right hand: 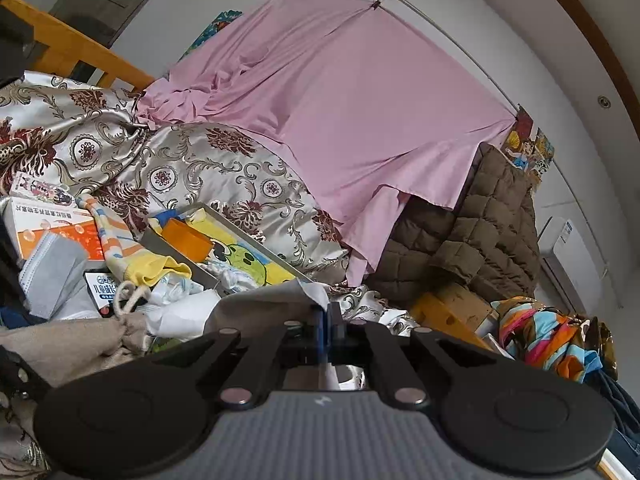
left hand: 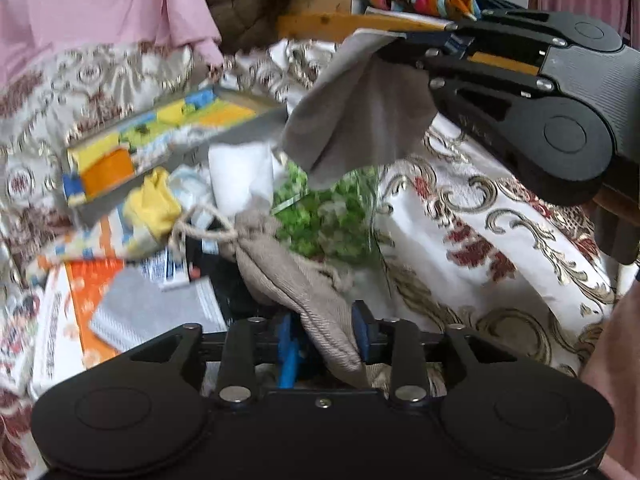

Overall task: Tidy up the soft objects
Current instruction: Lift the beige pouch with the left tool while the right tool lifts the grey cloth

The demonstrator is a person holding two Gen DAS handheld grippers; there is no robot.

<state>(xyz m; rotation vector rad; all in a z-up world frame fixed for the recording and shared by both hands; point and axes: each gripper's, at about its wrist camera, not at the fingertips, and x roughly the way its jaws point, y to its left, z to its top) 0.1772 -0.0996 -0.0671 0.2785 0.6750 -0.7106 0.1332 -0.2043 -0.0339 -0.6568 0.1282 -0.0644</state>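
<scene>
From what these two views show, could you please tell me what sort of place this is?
Most likely a lived-in bedroom: a patterned satin bedspread lies rumpled against a wooden bed frame, a pink sheet hangs from a line along the wall, and an air conditioner is mounted there.

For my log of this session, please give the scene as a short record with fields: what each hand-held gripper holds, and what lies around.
left hand-held gripper: shut on beige drawstring bag
right hand-held gripper: shut on grey cloth, lifted above the pile
surface: floral bedspread
nearby: picture tray with orange block, yellow cloth, green leafy item
background: pink sheet, brown quilted jacket
</scene>
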